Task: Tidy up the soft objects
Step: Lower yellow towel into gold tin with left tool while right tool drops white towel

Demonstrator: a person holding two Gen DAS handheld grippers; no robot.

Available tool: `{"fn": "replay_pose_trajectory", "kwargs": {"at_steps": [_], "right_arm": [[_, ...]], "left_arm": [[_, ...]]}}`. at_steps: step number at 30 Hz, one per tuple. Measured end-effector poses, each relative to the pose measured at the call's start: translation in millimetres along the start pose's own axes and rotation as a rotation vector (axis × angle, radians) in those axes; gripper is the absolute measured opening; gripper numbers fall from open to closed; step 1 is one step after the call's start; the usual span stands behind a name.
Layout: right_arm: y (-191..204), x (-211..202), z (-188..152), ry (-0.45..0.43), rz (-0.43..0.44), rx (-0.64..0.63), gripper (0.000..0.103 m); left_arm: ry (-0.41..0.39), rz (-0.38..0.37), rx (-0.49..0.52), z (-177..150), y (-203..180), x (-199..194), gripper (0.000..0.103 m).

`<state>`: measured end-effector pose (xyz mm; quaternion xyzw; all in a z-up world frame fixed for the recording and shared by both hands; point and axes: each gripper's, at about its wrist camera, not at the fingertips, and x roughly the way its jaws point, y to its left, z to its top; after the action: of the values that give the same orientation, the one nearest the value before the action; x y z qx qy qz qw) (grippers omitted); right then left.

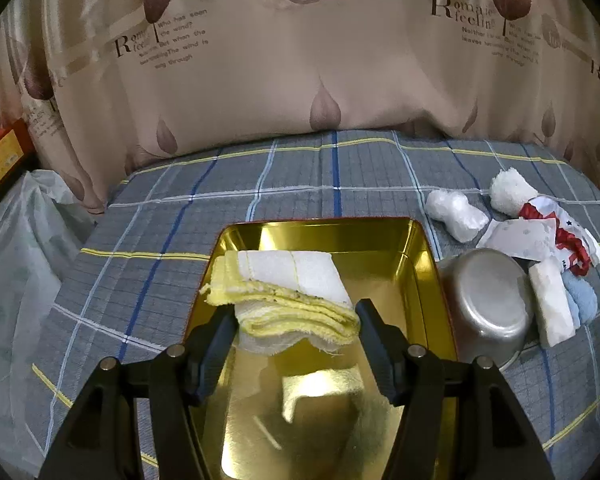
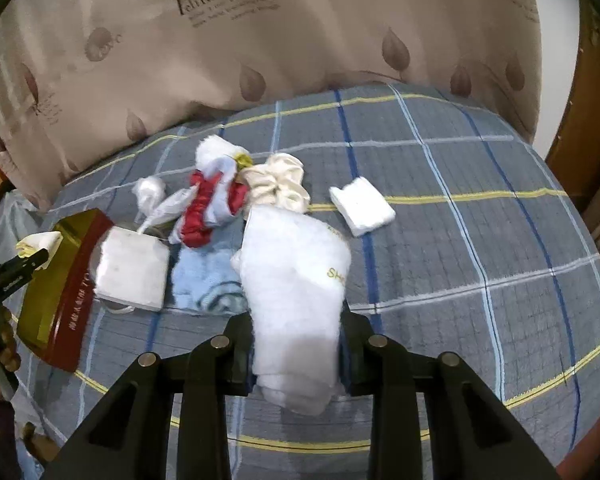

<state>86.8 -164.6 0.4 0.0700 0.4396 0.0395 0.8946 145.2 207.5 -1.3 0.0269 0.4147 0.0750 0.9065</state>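
A folded yellow-and-white cloth (image 1: 296,280) hangs low inside the gold tin (image 1: 428,280). My left gripper (image 1: 292,320) is shut on it, with one pad against each end; the cloth's reflection shows on the tin floor below. From the right wrist view the same cloth (image 2: 36,240) sticks out of the left gripper (image 2: 20,268) over the red-sided tin (image 2: 68,300). My right gripper (image 2: 296,344) is shut on a white towel with gold lettering (image 2: 296,272), lifted off the bed. Its lower end droops below the fingers.
On the plaid bedspread (image 2: 460,240) lie a white square pad (image 2: 132,268), a blue towel (image 2: 208,280), a red-and-white fabric piece (image 2: 204,212), a cream bundle (image 2: 280,184) and a small white folded cloth (image 2: 362,204). An upturned metal bowl (image 1: 488,304) sits beside the tin. A curtain hangs behind.
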Motion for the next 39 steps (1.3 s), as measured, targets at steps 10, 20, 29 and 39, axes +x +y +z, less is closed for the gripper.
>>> {"fn": "replay_pose_trajectory", "kwargs": {"at_steps": [10, 20, 29, 39], "right_arm": [[62, -16, 16, -0.018, 0.121, -0.092, 0.028], [217, 8, 40, 0.066, 0.402, -0.285, 0.028], [337, 98, 33, 0.208, 0.384, -0.411, 0.028], [335, 127, 48, 0.172, 0.342, -0.362, 0.074]], "left_arm": [[-0.021, -0.023, -0.065, -10, 12, -27, 0.062], [-0.017, 0.004, -0.232, -69, 40, -77, 0.063], [-0.015, -0.028, -0.258, -91, 61, -89, 0.063], [-0.066, -0.167, -0.118, -47, 62, -48, 0.071]]}}
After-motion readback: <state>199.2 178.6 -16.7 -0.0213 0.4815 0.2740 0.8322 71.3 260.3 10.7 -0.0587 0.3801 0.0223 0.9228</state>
